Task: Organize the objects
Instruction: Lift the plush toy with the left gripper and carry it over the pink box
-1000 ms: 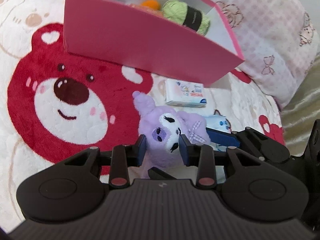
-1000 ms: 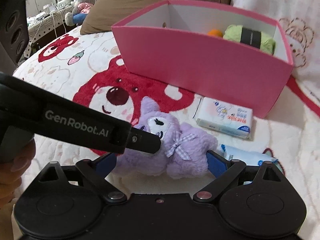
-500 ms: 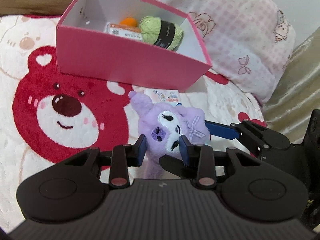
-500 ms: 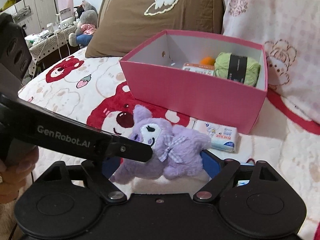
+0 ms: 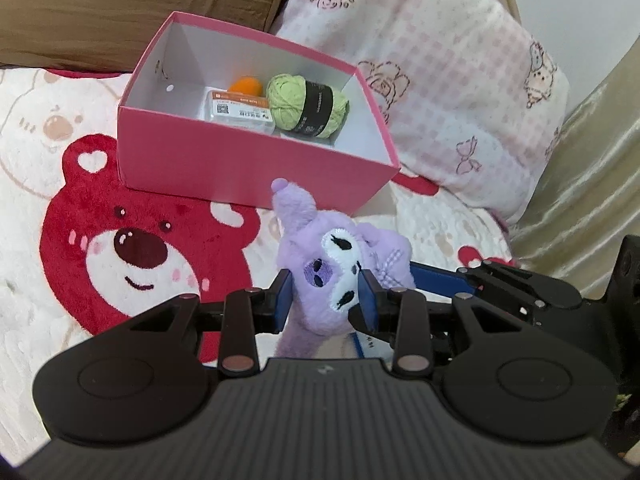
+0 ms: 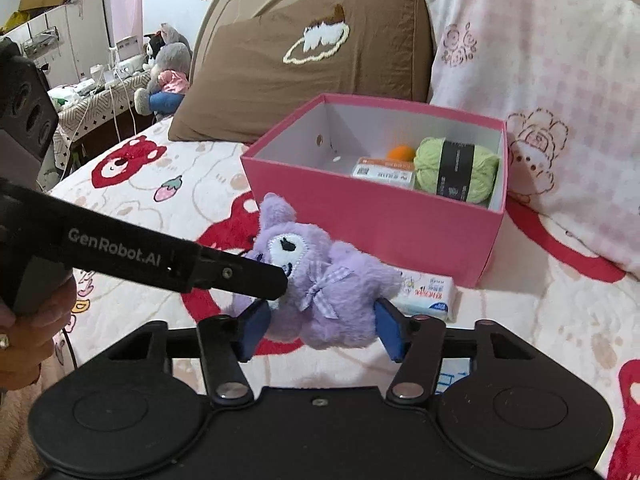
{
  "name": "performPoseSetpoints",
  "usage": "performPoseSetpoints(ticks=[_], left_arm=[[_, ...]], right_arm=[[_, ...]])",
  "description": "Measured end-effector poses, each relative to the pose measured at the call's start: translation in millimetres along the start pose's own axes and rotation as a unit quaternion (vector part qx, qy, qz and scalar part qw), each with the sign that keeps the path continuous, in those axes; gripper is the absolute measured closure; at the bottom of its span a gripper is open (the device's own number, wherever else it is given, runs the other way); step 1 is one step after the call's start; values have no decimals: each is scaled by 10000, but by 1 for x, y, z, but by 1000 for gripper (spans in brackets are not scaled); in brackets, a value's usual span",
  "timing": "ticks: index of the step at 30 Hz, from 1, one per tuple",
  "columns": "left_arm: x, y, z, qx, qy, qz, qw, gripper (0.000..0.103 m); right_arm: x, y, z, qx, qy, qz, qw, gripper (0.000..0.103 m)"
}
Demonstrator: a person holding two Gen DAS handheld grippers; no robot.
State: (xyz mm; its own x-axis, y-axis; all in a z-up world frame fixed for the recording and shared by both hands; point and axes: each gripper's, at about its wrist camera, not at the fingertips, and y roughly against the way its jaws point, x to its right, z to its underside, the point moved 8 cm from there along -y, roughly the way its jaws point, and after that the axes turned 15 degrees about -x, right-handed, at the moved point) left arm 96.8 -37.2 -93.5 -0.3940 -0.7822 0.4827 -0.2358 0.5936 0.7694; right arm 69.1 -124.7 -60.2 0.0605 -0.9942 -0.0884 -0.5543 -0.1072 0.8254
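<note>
The plush [image 5: 332, 280] hangs above the bed [image 5: 36, 184], held from two sides, and its lower body is cut off behind the claw housings in both views. The left claw [image 5: 324, 300] is narrow and clamps the plush's head between its blue pads [image 5: 282, 295]. In the right wrist view that claw enters from the left as a black bar and covers part of the plush's face. The right claw [image 6: 320, 326] is closing around the plush's body [image 6: 336, 304], and both pads touch the fur. The hand [image 6: 28, 340] on the left grip shows only partly at the frame edge.

The tissue pack [image 6: 428, 292] lies on the bed just beside the pink box [image 6: 380, 228], half hidden behind the plush; in the left wrist view it cannot be made out. Inside the box sit green yarn [image 6: 456, 168], an orange ball [image 6: 400, 153] mostly hidden behind a small labelled carton [image 6: 382, 170]. A brown pillow [image 6: 304, 64] and a pink pillow [image 6: 540, 80] stand behind the box. Stuffed toys [image 6: 166, 68] in the far room are too small to tell apart.

Compared with a second ago, the plush has left the bed and sits higher against the box, more of the box's inside shows, and the right claw has narrowed from wide.
</note>
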Motion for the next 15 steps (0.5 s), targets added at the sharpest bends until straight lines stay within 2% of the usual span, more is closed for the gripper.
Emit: performPoseSetpoints(ticks=[15], left_arm=[[9, 33, -12, 63, 37, 56, 10000, 69]], right_arm=[[-10, 27, -16, 139, 10, -103, 9998, 44]])
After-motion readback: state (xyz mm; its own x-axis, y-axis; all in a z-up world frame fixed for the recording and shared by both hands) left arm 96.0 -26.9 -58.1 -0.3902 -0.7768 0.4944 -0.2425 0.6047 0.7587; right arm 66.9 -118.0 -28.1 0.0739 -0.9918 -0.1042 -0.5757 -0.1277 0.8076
